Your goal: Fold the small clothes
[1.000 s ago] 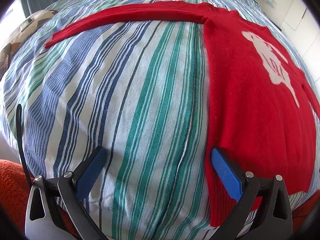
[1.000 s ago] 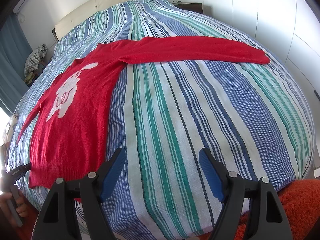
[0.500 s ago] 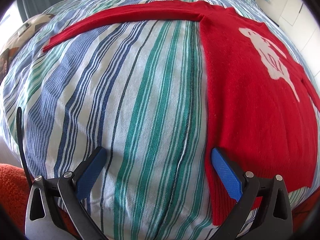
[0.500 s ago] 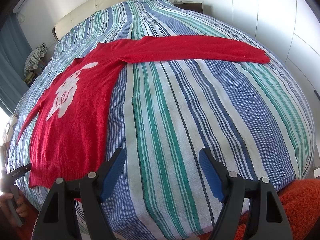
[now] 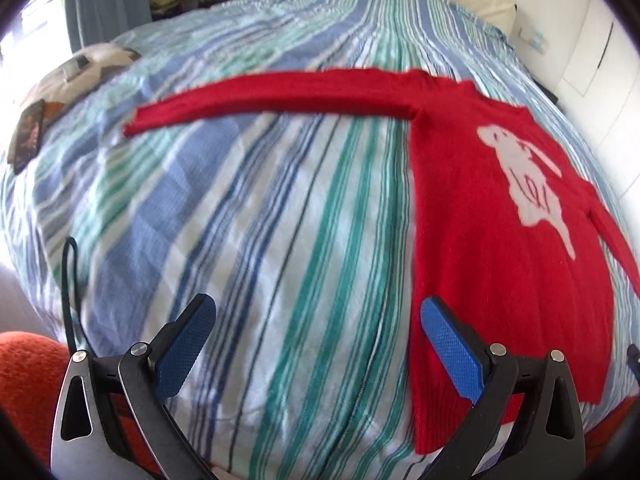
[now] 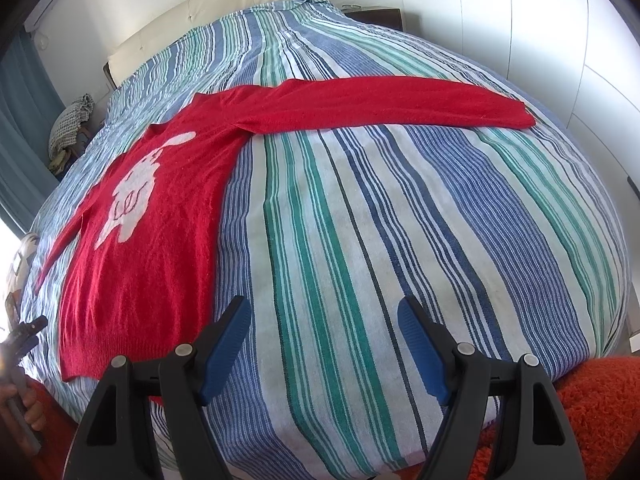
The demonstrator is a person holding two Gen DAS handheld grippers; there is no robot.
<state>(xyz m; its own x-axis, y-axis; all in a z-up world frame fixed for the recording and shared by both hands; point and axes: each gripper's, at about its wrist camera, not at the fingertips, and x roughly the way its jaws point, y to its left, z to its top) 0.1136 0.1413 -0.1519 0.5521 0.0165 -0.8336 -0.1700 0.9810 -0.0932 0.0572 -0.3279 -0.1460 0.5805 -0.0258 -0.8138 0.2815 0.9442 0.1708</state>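
A red sweater (image 6: 148, 240) with a white rabbit motif (image 6: 134, 196) lies flat, front up, on the striped bedspread (image 6: 360, 240), both sleeves stretched sideways. The left gripper (image 5: 316, 344) hangs spread and empty at the sweater's bottom hem, one blue pad (image 5: 450, 344) over the hem corner. The right gripper (image 6: 324, 344) is spread, empty, beside the sweater's other hem corner, above bare bedspread.

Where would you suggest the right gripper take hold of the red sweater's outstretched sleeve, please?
Probably at the cuff of the red sweater, coming in from the bed's right side. The sleeve lies flat and straight across the striped bedspread, so its free end lifts easily. The right gripper is open.
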